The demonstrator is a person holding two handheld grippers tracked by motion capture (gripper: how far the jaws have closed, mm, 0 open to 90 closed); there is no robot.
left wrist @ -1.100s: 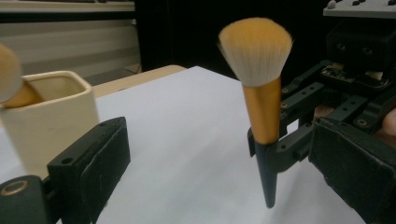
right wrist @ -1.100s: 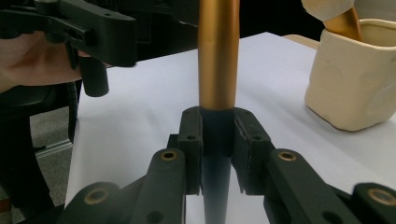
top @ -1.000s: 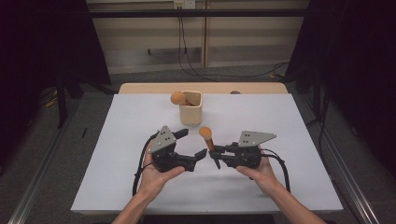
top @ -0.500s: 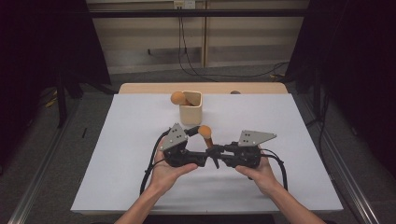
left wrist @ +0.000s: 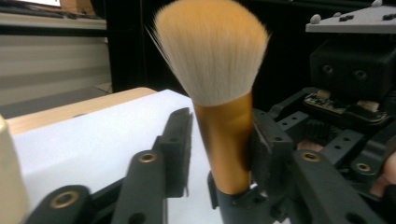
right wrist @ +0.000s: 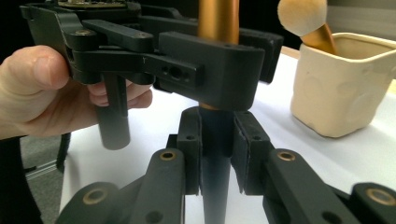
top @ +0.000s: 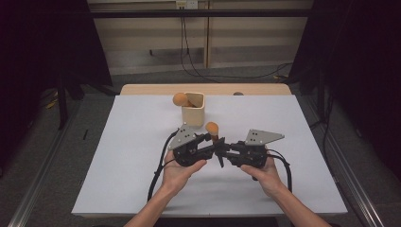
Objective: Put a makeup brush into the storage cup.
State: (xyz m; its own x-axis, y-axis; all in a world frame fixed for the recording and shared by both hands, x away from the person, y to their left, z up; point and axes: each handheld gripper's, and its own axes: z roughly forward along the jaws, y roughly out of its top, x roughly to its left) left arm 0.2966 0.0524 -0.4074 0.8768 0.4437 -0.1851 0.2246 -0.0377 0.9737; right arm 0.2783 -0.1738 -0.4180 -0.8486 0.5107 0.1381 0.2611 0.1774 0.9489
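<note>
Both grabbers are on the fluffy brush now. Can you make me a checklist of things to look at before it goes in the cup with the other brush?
1. Right gripper clamps the brush's dark lower handle: ok.
2. Left gripper has just been closing on the gold collar; one pad touches it, but a gap shows at the other: not ok yet.
3. Brush stands upright, bristles up: ok.
4. Cup stands upright on the white table sheet: ok.
5. Room in the cup beside the other brush: cannot tell.
6. Path from the brush to the cup free of things: ok.
</note>
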